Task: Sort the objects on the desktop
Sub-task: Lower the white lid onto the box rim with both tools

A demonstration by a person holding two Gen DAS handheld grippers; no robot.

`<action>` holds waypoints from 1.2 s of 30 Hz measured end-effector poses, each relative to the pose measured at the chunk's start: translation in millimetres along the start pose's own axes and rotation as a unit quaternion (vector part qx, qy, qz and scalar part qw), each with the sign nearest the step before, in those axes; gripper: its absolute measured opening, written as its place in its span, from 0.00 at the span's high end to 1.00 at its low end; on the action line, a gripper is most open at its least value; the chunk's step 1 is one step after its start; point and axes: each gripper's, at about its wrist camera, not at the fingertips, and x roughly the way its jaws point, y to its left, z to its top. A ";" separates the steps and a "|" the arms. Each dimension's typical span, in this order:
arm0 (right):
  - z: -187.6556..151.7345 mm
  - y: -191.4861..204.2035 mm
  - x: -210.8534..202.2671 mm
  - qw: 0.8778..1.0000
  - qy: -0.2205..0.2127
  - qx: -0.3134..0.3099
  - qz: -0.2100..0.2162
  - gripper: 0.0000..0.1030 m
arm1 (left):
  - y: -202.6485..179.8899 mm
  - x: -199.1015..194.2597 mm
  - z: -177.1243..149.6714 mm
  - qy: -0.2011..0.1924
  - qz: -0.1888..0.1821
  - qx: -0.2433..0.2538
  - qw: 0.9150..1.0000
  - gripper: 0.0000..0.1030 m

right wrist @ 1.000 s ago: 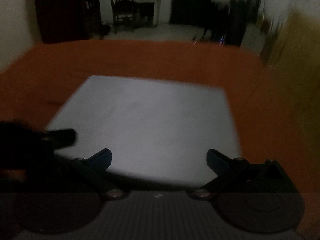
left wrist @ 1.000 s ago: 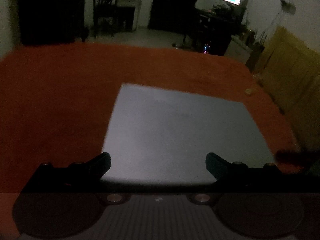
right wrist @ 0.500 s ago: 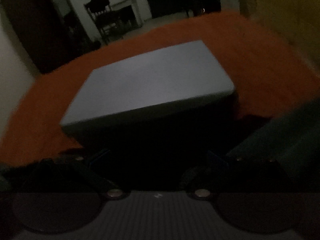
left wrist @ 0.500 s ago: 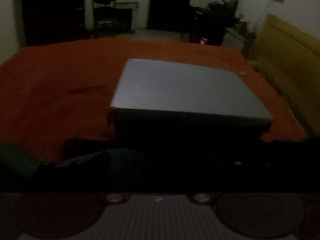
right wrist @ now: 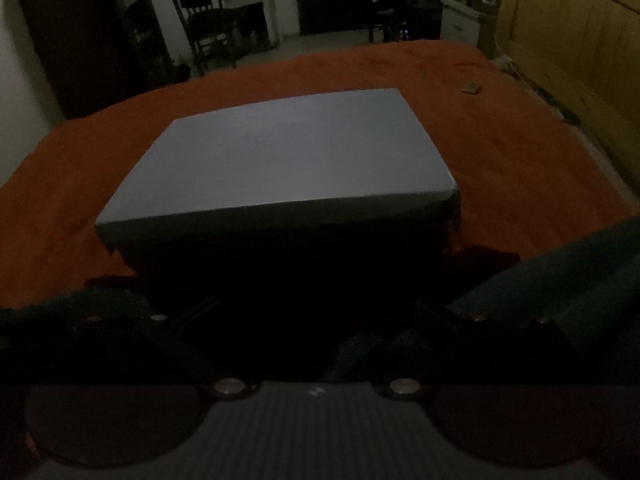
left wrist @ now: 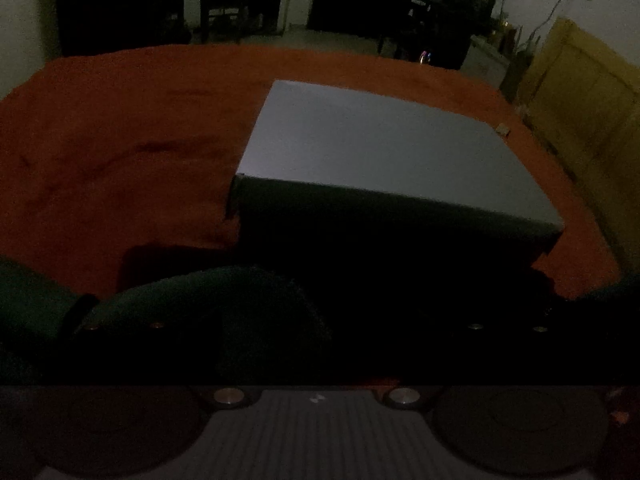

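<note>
A grey lidded box (left wrist: 380, 152) stands on an orange cloth (left wrist: 120, 152); it also shows in the right wrist view (right wrist: 280, 156). My left gripper (left wrist: 316, 320) sits low in front of the box's dark near side, its fingers wide apart and lost in shadow. My right gripper (right wrist: 316, 312) is likewise low in front of the box, fingers spread and empty. A dark green cloth-like shape (left wrist: 192, 304) lies just before the left gripper, and another (right wrist: 560, 272) at the right of the right gripper.
A small pale object (right wrist: 471, 88) lies on the cloth far right; it also shows in the left wrist view (left wrist: 502, 129). A yellow wooden headboard (right wrist: 572, 40) borders the right side. A chair (right wrist: 204, 20) and dark furniture stand beyond.
Both grippers have dropped from above the box lid and pulled back to its near side. The green shapes have come into view.
</note>
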 end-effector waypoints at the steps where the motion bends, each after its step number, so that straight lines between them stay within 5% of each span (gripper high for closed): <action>1: -9.2 1.1 1.6 1.000 0.002 -0.002 0.000 0.00 | 0.0 -0.1 -1.3 0.001 0.002 0.003 1.000 0.01; 36: -27.4 -6.4 28.4 1.000 0.023 -0.019 0.010 0.00 | 26.5 -21.7 -16.3 0.017 0.005 0.007 1.000 0.01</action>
